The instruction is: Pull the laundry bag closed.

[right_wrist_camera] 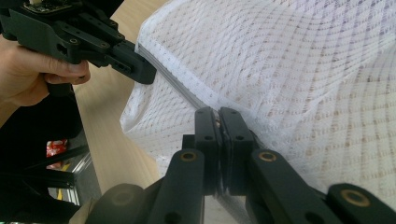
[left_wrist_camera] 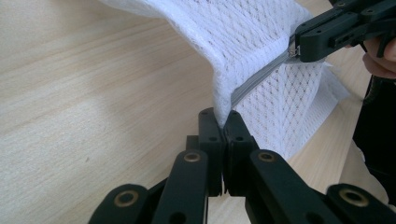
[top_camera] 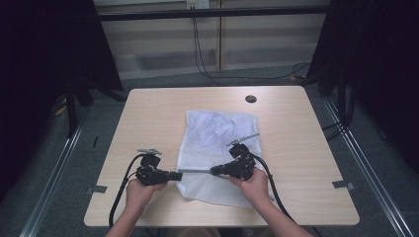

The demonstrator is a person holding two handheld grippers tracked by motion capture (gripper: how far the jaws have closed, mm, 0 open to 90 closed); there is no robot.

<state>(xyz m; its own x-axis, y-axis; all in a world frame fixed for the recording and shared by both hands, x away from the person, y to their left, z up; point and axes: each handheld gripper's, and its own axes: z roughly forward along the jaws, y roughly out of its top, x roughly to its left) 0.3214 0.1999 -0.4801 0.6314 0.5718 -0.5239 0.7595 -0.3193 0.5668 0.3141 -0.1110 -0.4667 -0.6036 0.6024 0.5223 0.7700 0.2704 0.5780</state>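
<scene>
A white mesh bag (top_camera: 217,138) lies flat on the middle of the wooden table (top_camera: 148,113). Its grey zipper (top_camera: 195,171) runs along the near left edge, lifted off the table and stretched between both grippers. My left gripper (top_camera: 180,175) is shut on the bag's corner at the zipper's left end. In the left gripper view the jaws (left_wrist_camera: 223,119) pinch the mesh (left_wrist_camera: 252,32) beside the zipper (left_wrist_camera: 259,77). My right gripper (top_camera: 212,172) is shut on the zipper further right. In the right gripper view its jaws (right_wrist_camera: 218,116) clamp the zipper (right_wrist_camera: 173,79) edge of the mesh (right_wrist_camera: 289,70).
A round black grommet (top_camera: 251,98) sits near the table's far edge. Bare wood lies left and right of the bag. Cables (top_camera: 207,69) trail on the floor beyond the table, and dark curtains hang on both sides.
</scene>
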